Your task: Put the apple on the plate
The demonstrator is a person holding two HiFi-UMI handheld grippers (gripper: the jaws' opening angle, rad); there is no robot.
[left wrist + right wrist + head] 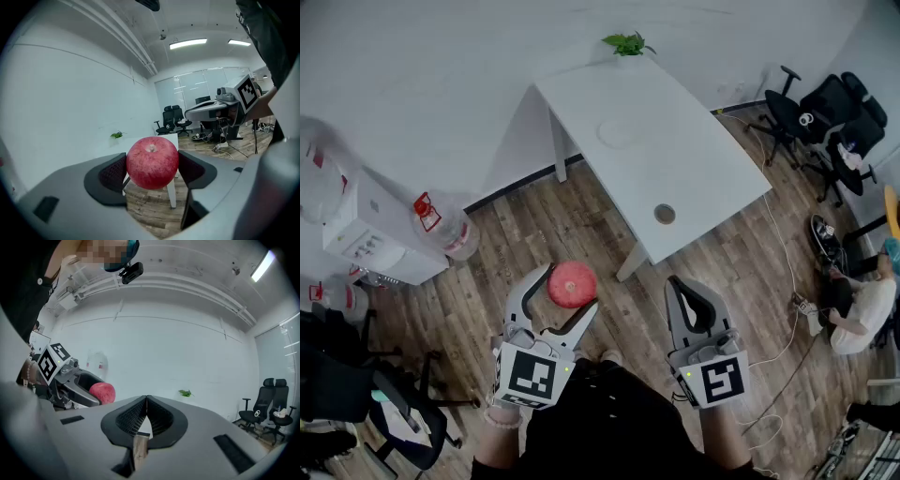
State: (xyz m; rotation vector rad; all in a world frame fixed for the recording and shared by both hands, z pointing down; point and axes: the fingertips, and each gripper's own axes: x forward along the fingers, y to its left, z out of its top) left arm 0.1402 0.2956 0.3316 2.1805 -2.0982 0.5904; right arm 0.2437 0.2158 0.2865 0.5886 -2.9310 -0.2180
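Observation:
A red apple (573, 284) sits between the jaws of my left gripper (572, 286), held up above the wooden floor. In the left gripper view the apple (152, 162) fills the gap of the left gripper (153, 168), both pads pressing its sides. My right gripper (692, 302) hangs beside it to the right, jaws together and empty; in its own view the right gripper (146, 414) has its pads touching. A white plate (618, 132) lies on the white table (694, 169) farther ahead. The apple (102, 393) also shows in the right gripper view at the left.
A small round dark object (665, 214) lies near the table's front corner, a green plant (627, 43) at its far end. Water bottles (442, 225) and a dispenser (366, 234) stand left. Office chairs (825, 117) and a seated person (862, 309) are at the right; cables cross the floor.

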